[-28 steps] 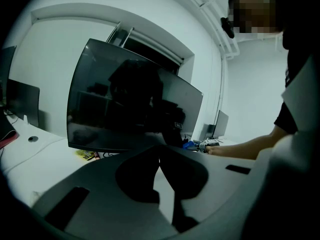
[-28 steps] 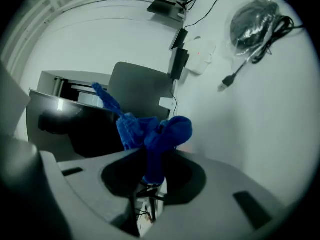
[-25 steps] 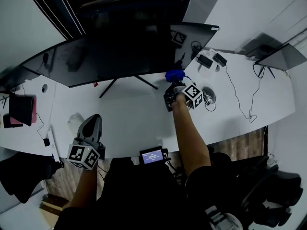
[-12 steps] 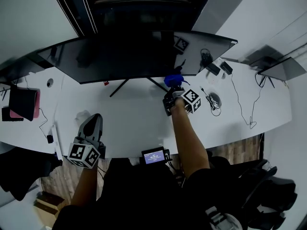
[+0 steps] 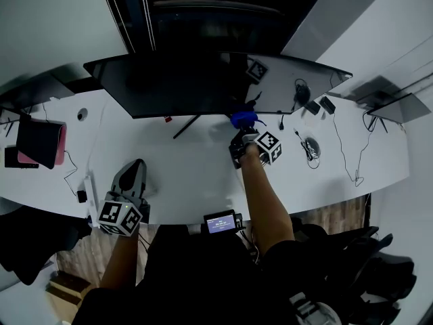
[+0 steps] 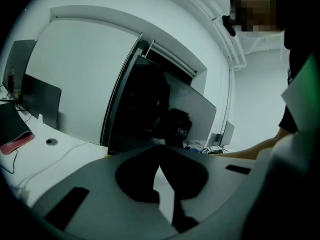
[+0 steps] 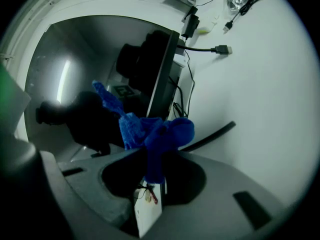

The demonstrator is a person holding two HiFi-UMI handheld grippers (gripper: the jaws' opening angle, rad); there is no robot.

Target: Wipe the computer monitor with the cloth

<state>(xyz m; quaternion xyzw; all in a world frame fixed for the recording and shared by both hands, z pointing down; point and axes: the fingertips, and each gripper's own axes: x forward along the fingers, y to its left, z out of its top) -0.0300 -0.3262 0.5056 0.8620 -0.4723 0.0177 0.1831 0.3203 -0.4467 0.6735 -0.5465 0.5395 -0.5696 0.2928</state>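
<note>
Wiping is about to start: right gripper clamps the cloth just below the monitor (left gripper closed, empty); next, sweep the cloth across the screen

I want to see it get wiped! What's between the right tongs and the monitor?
Only the blue cloth, pinched in the right tongs, sits before the monitor; the right gripper view shows it.

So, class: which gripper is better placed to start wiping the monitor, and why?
Right. The right gripper is shut on the cloth, close to the monitor. The left gripper is shut, empty, back near the front edge of the desk.
</note>
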